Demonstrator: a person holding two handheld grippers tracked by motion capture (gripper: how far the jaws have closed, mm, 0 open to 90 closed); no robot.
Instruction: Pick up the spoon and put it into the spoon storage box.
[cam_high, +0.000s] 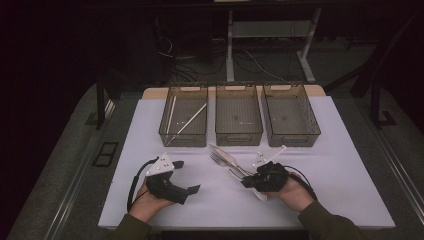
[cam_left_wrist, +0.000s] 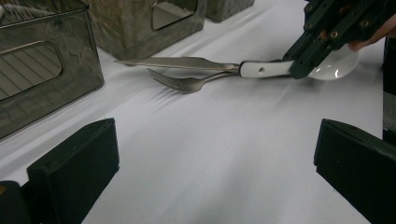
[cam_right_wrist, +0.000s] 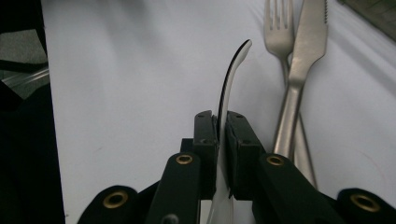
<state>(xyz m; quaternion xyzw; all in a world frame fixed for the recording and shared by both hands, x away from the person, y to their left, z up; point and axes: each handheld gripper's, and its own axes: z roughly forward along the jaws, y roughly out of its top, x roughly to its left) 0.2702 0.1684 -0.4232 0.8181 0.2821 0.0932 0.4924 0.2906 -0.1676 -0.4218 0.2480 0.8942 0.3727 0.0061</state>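
My right gripper (cam_high: 247, 182) is shut on a white spoon (cam_high: 261, 194), which it holds low over the white mat (cam_high: 320, 170). In the right gripper view the spoon (cam_right_wrist: 233, 70) stands edge-on between the pads of my right gripper (cam_right_wrist: 221, 130). Its handle (cam_left_wrist: 264, 69) points toward a steel knife (cam_high: 222, 152) and fork (cam_high: 216, 159) that lie crossed on the mat. Knife (cam_right_wrist: 308, 42) and fork (cam_right_wrist: 275, 23) lie just beside the spoon's tip. My left gripper (cam_high: 186, 176) rests at the mat's left, open, with nothing between its jaws (cam_left_wrist: 215, 177).
Three clear bins stand side by side at the mat's far edge: left (cam_high: 183, 138), middle (cam_high: 239, 138), right (cam_high: 295, 139). Two white sticks (cam_high: 190, 121) lie in the left bin. Bare mat lies between the grippers and along the front edge.
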